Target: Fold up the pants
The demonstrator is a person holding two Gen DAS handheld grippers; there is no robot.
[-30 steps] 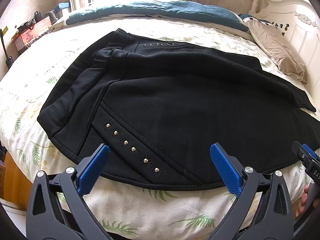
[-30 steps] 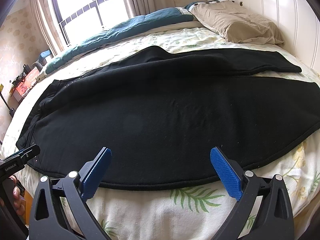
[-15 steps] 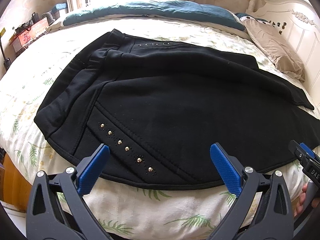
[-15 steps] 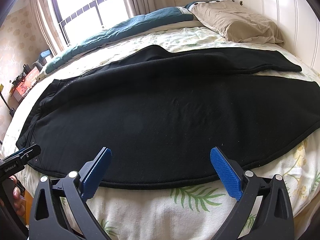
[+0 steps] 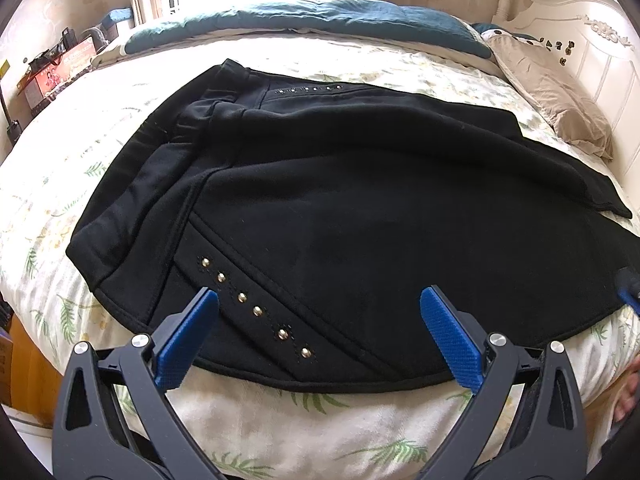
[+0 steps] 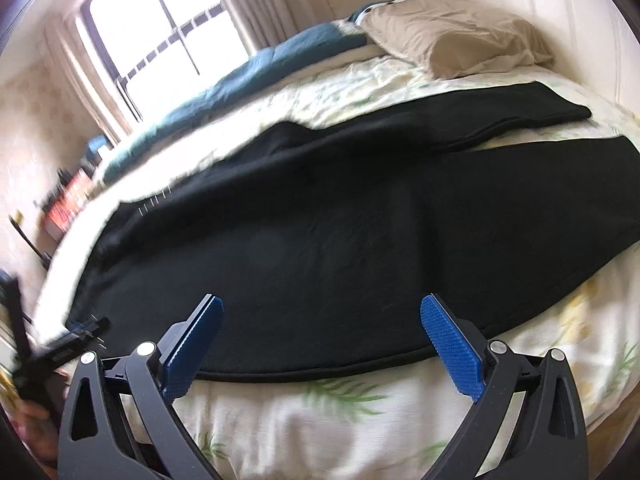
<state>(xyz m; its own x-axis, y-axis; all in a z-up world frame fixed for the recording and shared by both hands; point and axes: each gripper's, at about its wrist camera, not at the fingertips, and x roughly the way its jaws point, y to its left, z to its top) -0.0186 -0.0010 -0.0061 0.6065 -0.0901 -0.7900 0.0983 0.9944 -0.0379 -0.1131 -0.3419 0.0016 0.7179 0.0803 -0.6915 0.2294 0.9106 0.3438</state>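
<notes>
Black pants [image 5: 340, 216] lie spread flat across the bed, waistband to the left, legs running right toward the headboard. A row of gold studs [image 5: 256, 312] marks the near hip. My left gripper [image 5: 320, 340] is open and empty, hovering over the pants' near edge by the studs. My right gripper [image 6: 320, 344] is open and empty over the near edge of the near leg [image 6: 320, 248]. The far leg [image 6: 500, 120] lies behind it. The right gripper's tip [image 5: 630, 292] shows at the left wrist view's right edge.
The bed has a cream leaf-print sheet [image 5: 320, 420]. A teal duvet [image 5: 320, 20] lies along the far side, a tan pillow [image 6: 460, 40] by the white headboard [image 5: 580, 40]. A cluttered stand with a red box [image 5: 60, 68] is beyond the bed's left end.
Both grippers have moved forward over the pants' near edge. The right wrist view is blurred and has swung rightward. Both stay open.
</notes>
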